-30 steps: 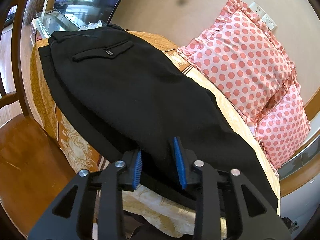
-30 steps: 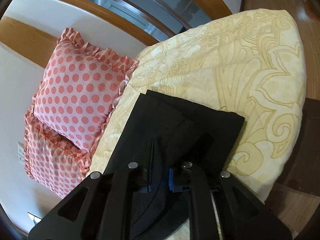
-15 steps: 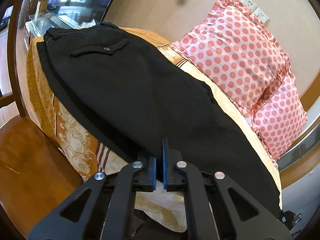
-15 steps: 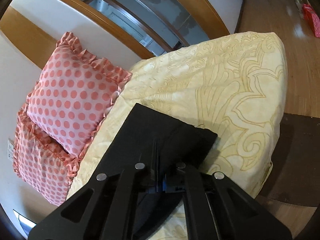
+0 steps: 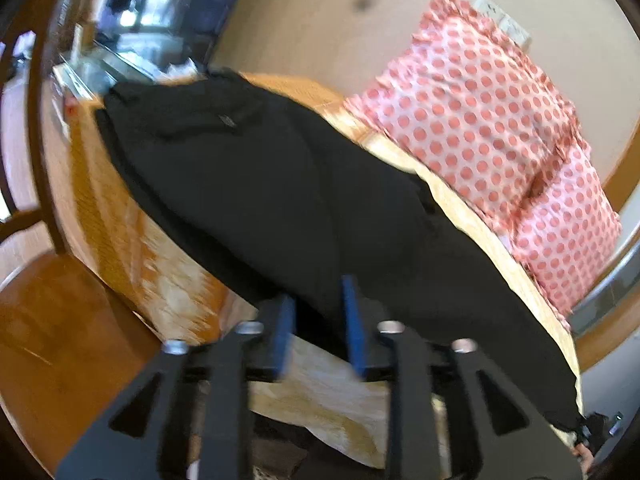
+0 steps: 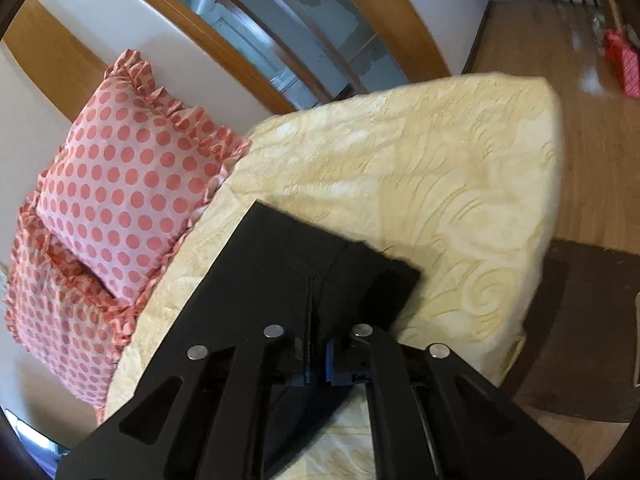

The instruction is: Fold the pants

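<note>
One pair of black pants on your bed: left gripper opening around its edge, right gripper opening slightly, cloth still pinched.

No readable text, labels, brands or numbers in either wrist view. Pants, pillows and bedspread carry only plain fabric or pattern; left view is motion-blurred.
</note>
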Action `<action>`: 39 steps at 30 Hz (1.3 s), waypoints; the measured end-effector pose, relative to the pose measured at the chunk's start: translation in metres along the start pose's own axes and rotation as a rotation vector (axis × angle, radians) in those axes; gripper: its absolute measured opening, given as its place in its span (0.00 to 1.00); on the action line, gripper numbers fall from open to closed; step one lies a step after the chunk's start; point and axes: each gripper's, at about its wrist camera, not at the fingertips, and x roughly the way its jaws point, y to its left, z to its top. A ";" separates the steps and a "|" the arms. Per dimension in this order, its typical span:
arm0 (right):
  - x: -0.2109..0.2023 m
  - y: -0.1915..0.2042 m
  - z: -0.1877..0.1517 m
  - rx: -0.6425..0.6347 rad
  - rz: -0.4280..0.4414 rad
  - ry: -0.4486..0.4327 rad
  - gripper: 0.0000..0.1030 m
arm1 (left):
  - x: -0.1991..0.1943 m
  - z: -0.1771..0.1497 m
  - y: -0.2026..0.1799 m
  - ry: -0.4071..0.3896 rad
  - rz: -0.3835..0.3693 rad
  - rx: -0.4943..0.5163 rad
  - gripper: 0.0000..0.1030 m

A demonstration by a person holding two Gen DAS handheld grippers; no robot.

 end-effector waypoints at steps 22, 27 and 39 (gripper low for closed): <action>-0.011 0.000 -0.027 0.030 0.174 0.054 0.29 | 0.027 0.011 -0.036 -0.046 0.077 0.169 0.77; -0.009 0.015 -0.018 -0.016 0.156 -0.011 0.08 | 0.028 0.005 -0.036 -0.056 0.071 0.212 0.81; -0.028 0.286 -0.206 -0.639 0.823 0.433 0.08 | 0.028 0.010 -0.031 -0.050 0.036 0.169 0.83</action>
